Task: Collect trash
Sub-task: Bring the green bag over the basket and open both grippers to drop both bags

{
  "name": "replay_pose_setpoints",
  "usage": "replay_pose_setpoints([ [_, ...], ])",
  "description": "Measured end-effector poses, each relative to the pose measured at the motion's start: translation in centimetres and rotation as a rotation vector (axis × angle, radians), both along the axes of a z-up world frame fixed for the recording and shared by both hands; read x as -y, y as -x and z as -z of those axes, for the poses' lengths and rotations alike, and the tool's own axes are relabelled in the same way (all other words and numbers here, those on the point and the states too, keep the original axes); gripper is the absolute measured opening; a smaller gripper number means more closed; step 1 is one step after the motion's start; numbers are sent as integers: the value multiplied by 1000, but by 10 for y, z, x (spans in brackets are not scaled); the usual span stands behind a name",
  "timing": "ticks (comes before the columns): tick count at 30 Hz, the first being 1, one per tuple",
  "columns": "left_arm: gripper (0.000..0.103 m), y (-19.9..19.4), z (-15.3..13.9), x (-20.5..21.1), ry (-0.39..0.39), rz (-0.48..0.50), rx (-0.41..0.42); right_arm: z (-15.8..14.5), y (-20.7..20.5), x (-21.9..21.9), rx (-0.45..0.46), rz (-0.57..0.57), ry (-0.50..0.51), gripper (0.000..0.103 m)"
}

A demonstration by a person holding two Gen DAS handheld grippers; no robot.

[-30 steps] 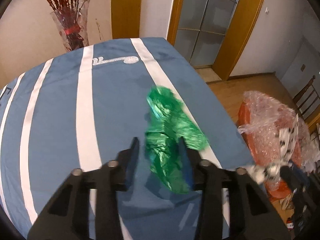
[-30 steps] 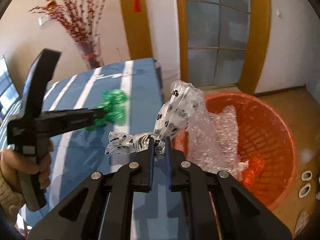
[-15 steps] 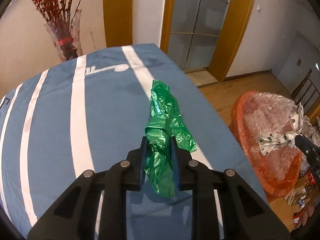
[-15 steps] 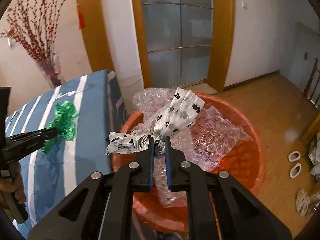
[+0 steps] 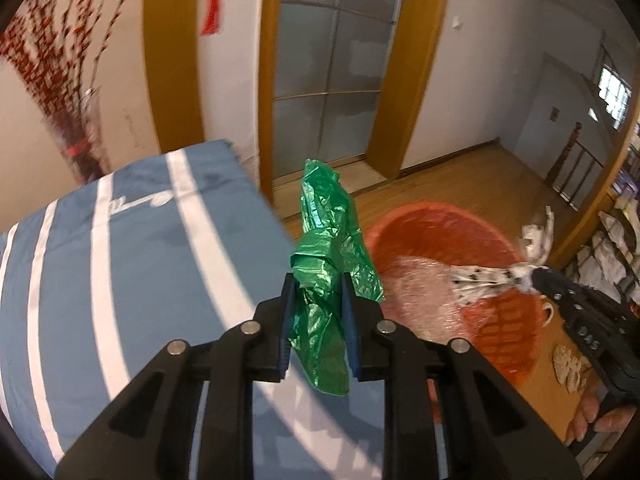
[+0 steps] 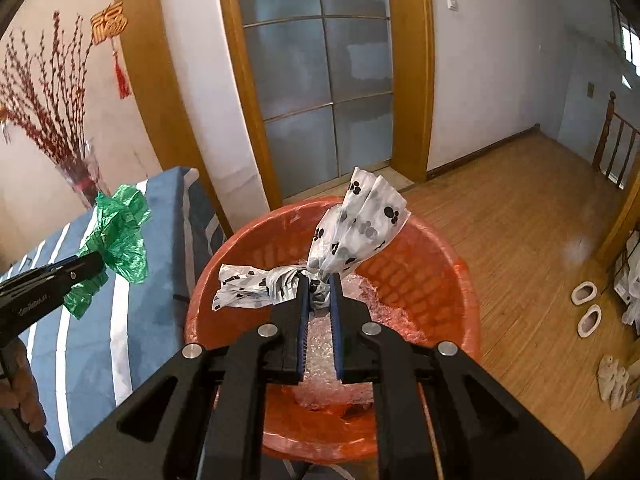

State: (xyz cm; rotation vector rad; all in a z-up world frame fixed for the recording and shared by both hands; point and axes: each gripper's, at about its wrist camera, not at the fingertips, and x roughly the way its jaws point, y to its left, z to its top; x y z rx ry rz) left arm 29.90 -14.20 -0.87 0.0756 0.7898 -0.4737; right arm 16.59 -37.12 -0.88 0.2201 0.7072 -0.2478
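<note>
My left gripper (image 5: 318,286) is shut on a crumpled green plastic bag (image 5: 326,248) and holds it in the air above the right edge of the blue striped table (image 5: 132,264). The bag also shows in the right wrist view (image 6: 116,240). My right gripper (image 6: 319,280) is shut on a white paw-print plastic bag (image 6: 352,232) and holds it over the orange basket (image 6: 424,280), which holds bubble wrap (image 6: 332,360). In the left wrist view the basket (image 5: 500,320) sits on the floor to the right, with the white bag (image 5: 492,272) above it.
A vase of red branches (image 6: 76,160) stands at the table's far end. A glass door with a wooden frame (image 6: 320,92) is behind. Slippers (image 6: 586,304) lie on the wooden floor at the right, near a shelf (image 5: 616,240).
My left gripper closed on the green bag and lifted it off the table toward the basket. My right gripper carried the white bag from beside the table to above the basket.
</note>
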Motion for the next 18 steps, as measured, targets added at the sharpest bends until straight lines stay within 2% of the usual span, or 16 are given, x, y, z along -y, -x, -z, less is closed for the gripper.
replay_pose_setpoints([
  [9, 22, 18, -11, 52, 31, 98, 4, -7, 13, 27, 30, 40, -31, 11],
  [18, 24, 22, 3, 94, 37, 164, -45, -11, 17, 49, 61, 46, -64, 11],
])
